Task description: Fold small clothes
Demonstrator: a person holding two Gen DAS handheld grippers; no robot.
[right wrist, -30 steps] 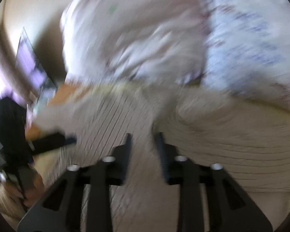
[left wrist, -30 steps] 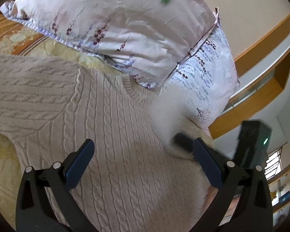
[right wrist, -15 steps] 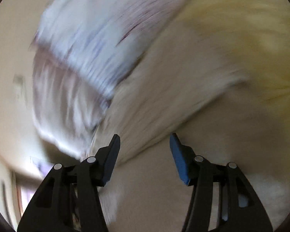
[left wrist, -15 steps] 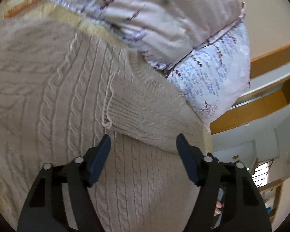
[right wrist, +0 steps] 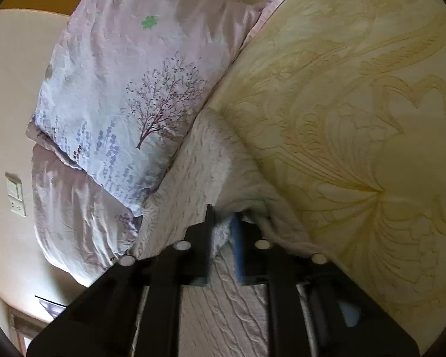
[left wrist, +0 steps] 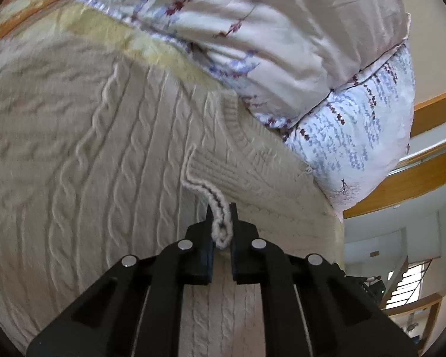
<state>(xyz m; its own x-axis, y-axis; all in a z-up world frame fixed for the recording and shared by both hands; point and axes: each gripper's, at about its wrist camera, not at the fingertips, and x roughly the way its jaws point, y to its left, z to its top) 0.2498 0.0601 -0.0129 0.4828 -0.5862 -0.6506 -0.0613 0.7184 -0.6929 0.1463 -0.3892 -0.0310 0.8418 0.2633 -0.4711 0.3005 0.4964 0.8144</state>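
A cream cable-knit sweater lies spread on the bed, one sleeve folded across its body. My left gripper is shut on the ribbed cuff of that sleeve. In the right wrist view the same sweater shows at the pillow's edge. My right gripper is shut on a bunched fold of the sweater's edge, beside the yellow bedspread.
Two floral pillows lie stacked just beyond the sweater's collar and also show in the right wrist view. A yellow embossed bedspread covers the bed. A wall with switches stands at the left.
Both grippers were open half a second ago and have closed. The left one now pinches the sleeve cuff; the right one now pinches the sweater's edge after swinging round.
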